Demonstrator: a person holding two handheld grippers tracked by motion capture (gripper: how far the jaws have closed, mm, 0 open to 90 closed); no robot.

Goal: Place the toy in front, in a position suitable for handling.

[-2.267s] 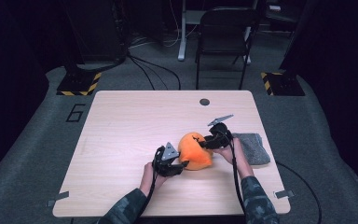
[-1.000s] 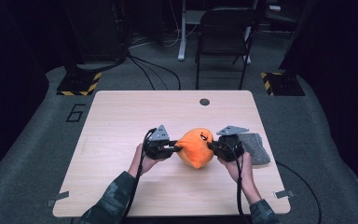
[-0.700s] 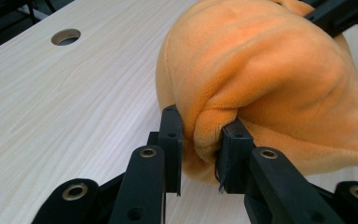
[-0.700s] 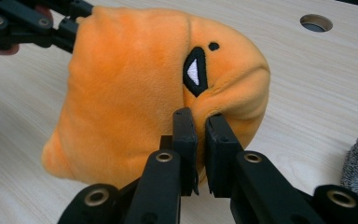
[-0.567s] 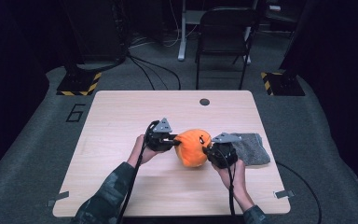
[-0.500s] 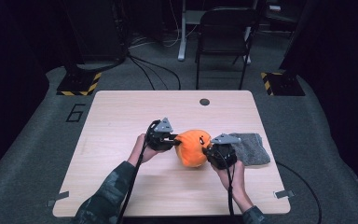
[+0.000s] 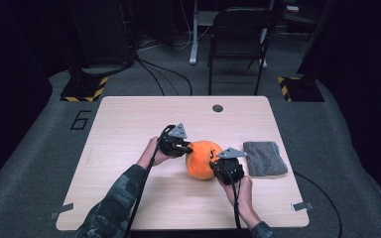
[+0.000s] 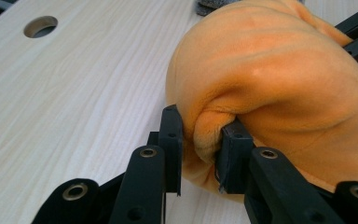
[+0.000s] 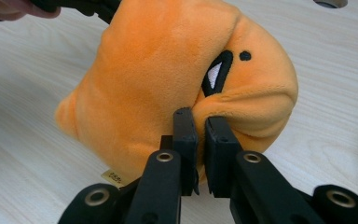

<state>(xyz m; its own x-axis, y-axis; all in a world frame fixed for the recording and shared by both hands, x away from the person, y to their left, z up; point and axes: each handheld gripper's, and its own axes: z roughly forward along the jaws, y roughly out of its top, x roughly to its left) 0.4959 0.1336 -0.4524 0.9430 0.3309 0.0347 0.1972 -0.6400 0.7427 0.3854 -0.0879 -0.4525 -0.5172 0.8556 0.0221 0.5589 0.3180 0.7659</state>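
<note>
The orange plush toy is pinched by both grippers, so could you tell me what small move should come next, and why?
Probably lift both hands together. The left gripper and the right gripper each pinch a fold on opposite sides of the orange plush toy, which appears to rest on the pale wooden table. Rising evenly should keep either fold from slipping free.

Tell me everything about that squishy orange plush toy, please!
The soft orange plush toy is round, fuzzy fabric, with a stitched black mouth, a white patch inside it and a small black dot eye. A little tan tag sticks out underneath. It sits near the middle of the pale wooden table, squashed and wrinkled. The left gripper pinches a fold on one side, and the right gripper pinches a fold by the mouth.
</note>
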